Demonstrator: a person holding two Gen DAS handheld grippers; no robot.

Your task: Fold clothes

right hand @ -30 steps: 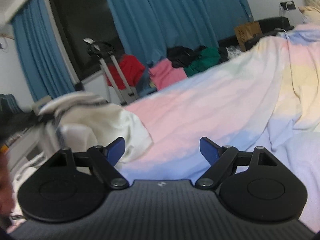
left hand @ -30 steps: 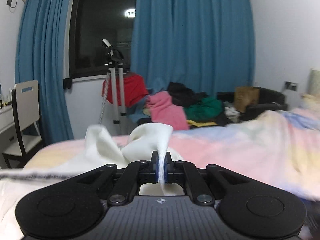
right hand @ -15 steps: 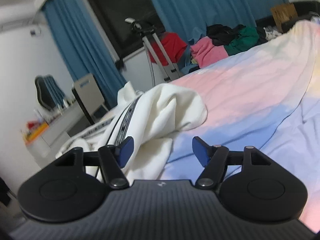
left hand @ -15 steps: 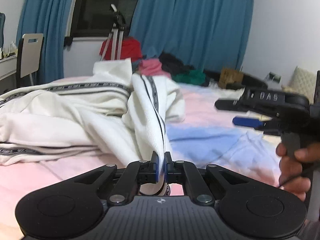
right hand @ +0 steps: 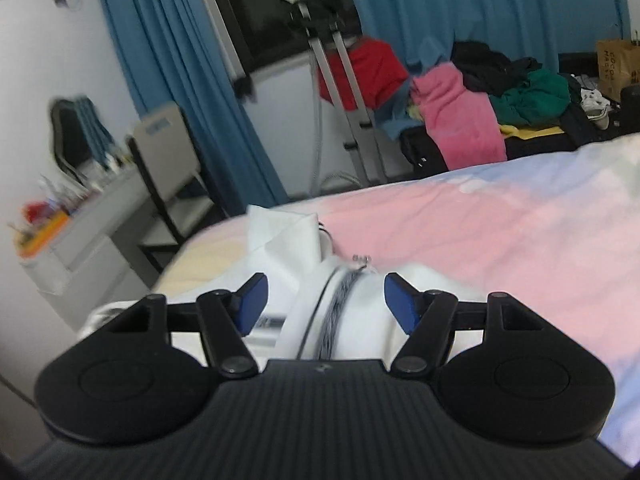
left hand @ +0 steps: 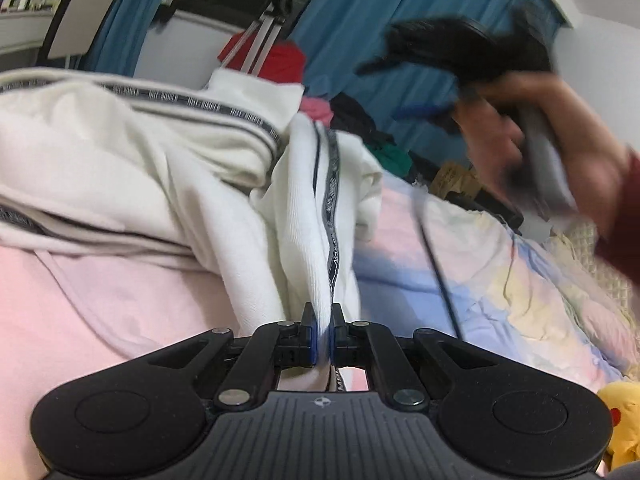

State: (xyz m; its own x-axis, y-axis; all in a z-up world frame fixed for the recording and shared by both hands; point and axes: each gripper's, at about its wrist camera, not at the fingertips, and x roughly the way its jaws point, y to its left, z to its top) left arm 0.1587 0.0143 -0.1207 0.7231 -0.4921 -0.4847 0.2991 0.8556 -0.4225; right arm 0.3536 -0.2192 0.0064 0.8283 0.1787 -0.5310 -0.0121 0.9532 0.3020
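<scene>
One white garment (left hand: pixel 160 168) pinched in left gripper (left hand: pixel 324 332), trailing ahead

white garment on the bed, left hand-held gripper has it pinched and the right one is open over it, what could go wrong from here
1. The left hand-held gripper pinches only a thin fold of the white garment, by its striped trim; a pull may slip it free.
2. The right hand-held gripper is open above a bunched ridge of cloth, so it may grab several layers at once.
3. The garment lies near the bed edge and could slide off.
</scene>
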